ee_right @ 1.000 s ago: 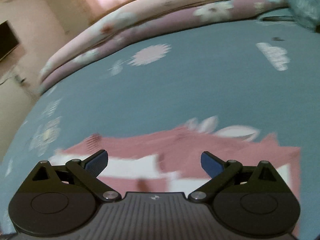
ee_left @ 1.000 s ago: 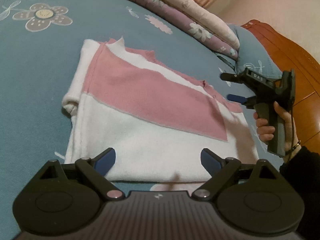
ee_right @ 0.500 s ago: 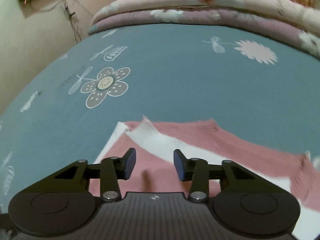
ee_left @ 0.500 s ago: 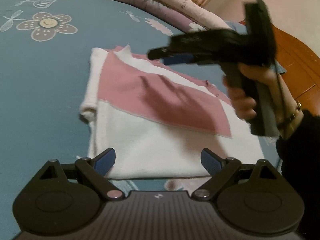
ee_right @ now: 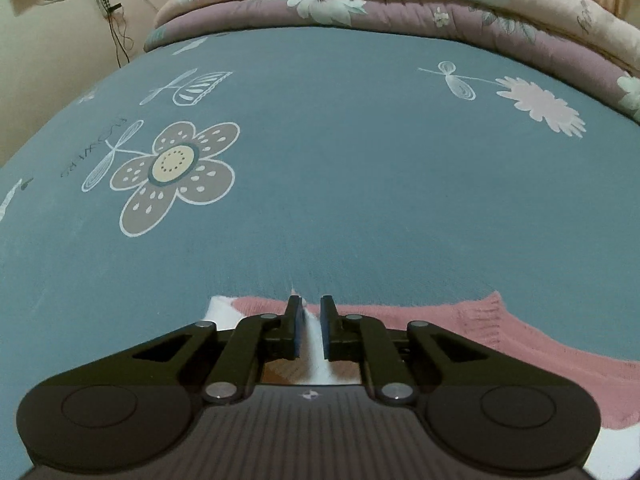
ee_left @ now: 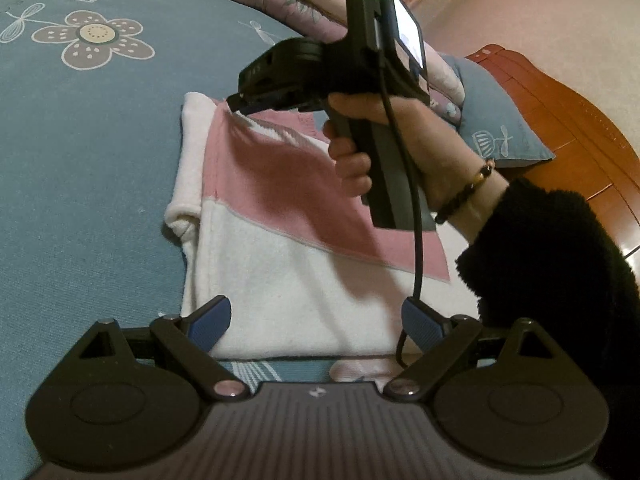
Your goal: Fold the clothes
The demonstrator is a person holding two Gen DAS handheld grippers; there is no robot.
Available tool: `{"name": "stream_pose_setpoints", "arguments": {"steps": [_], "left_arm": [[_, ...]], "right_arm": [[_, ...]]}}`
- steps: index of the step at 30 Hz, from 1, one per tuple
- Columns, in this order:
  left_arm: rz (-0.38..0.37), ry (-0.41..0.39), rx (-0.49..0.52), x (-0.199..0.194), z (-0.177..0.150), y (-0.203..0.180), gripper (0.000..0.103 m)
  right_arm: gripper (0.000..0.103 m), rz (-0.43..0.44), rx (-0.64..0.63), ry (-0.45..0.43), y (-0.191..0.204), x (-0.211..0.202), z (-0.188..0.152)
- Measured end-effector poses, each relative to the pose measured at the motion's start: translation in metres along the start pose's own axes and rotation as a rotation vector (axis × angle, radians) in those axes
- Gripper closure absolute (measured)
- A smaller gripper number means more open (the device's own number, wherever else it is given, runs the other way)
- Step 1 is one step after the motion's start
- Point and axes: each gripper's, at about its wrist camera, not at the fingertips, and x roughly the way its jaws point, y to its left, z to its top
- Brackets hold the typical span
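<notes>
A pink and white sweater (ee_left: 288, 240) lies partly folded on the blue flowered bedsheet (ee_left: 80, 184). My left gripper (ee_left: 316, 320) is open and empty, hovering over the sweater's near white edge. My right gripper (ee_left: 236, 100) reaches across to the sweater's far left corner and lifts it a little. In the right wrist view the right gripper (ee_right: 310, 312) is nearly closed, with a white strip of the sweater (ee_right: 460, 328) between its pads.
Folded quilts (ee_right: 400, 0) are stacked along the far side of the bed. A blue pillow (ee_left: 500, 128) and a wooden headboard (ee_left: 580, 128) are at the right. A wall with cables (ee_right: 108, 12) stands beyond the bed's left end.
My right gripper swung from the sweater's right side across to its far left corner and closed on the white edge. My left gripper stayed open near the front edge.
</notes>
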Motion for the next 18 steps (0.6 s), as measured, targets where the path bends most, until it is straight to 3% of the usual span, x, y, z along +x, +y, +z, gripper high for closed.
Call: {"name": "stream_pose_setpoints", "arguments": {"steps": [5,10,16,18], "left_arm": [[0.005,-0.009,0.018,-0.001,0.002,-0.006,0.011],[0.005,-0.014,0.022,-0.003,0.000,-0.007,0.011],[0.005,-0.015,0.009,-0.001,0.001,-0.006,0.011],[0.007,-0.012,0.011,-0.001,0.001,-0.007,0.011]], "right_arm": [[0.089,0.026,0.040,-0.015,-0.006,-0.016,0.002],[0.085,0.039,0.081,-0.050,-0.024,-0.062,-0.014],[0.085,-0.011,0.106,0.036,-0.042,-0.050,-0.037],[0.085,-0.026,0.103,0.016,-0.041,-0.039,-0.036]]}}
